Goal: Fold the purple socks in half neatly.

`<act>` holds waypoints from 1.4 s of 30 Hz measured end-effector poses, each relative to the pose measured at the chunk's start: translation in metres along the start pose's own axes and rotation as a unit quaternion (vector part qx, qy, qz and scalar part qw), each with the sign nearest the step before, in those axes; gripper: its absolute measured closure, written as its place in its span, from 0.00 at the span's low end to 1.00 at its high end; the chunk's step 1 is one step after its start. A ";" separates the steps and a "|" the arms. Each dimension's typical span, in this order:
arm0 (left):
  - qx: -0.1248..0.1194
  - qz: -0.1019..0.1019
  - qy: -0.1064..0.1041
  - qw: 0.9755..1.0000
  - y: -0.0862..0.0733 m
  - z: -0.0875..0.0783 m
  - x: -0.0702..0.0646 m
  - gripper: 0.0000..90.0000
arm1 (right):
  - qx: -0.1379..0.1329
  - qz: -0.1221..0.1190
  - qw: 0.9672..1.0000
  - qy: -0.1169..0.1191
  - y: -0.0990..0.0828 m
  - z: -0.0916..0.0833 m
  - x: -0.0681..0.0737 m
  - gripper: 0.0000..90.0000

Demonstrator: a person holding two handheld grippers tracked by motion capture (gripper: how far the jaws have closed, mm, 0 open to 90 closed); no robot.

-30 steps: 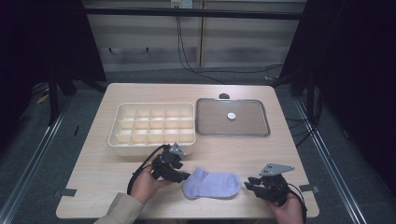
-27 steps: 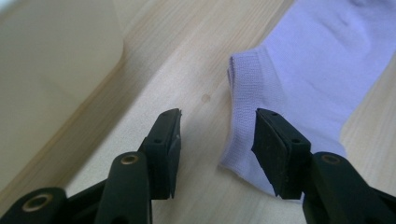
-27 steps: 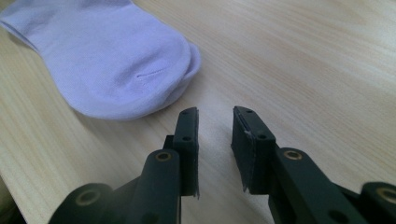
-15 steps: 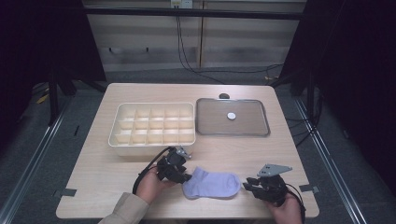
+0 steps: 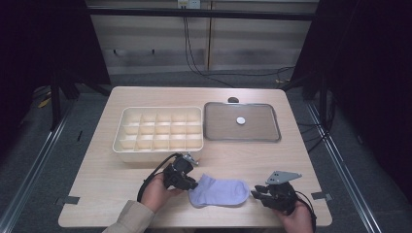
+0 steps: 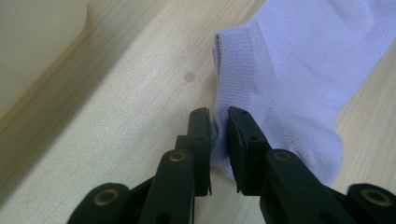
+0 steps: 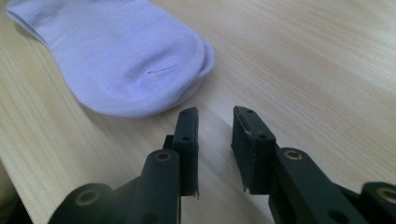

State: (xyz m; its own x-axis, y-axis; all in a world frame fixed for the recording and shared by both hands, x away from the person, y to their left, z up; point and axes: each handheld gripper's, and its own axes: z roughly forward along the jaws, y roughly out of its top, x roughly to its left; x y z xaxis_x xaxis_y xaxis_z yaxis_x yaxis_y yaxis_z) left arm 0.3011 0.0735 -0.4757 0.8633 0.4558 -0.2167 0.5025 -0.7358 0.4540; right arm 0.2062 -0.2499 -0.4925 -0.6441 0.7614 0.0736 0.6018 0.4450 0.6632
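A pale lilac sock (image 5: 218, 191) lies flat near the table's front edge, between my two grippers. My left gripper (image 5: 192, 184) is at its cuff end. In the left gripper view the jaws have just been closing, and the left gripper (image 6: 219, 114) now pinches the edge of the sock's (image 6: 299, 70) ribbed cuff. My right gripper (image 5: 255, 195) rests just off the toe end. In the right gripper view the right gripper (image 7: 215, 112) stands with its jaws apart over bare wood, a short way from the sock's (image 7: 121, 56) toe.
A cream box (image 5: 158, 131) divided into several compartments stands behind the left hand. To its right lies a grey metal tray (image 5: 241, 138) with a small white disc (image 5: 240, 120) on it. A small dark object (image 5: 233, 100) sits at the table's far edge.
My left gripper has edged onto the sock's cuff. The right gripper and the sock's toe end have stayed where they were.
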 end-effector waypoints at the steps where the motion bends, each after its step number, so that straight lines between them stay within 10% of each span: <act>1: 0.001 -0.001 0.000 1.000 0.000 0.000 0.000 0.92 | 0.001 0.002 1.000 0.002 0.000 0.000 0.000 0.79; 42: -0.004 -0.037 -0.068 0.997 0.008 -0.030 0.007 0.95 | 0.002 -0.032 0.999 0.035 0.010 0.014 0.015 0.99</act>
State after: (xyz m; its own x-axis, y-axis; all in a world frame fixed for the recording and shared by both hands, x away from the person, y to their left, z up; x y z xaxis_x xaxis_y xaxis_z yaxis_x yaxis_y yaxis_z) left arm 0.3103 0.0855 -0.4479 0.8225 0.4361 -0.3651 0.5652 -0.6986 0.4388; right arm 0.2094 -0.2275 -0.4953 -0.7121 0.6971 0.0835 0.5604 0.4927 0.6657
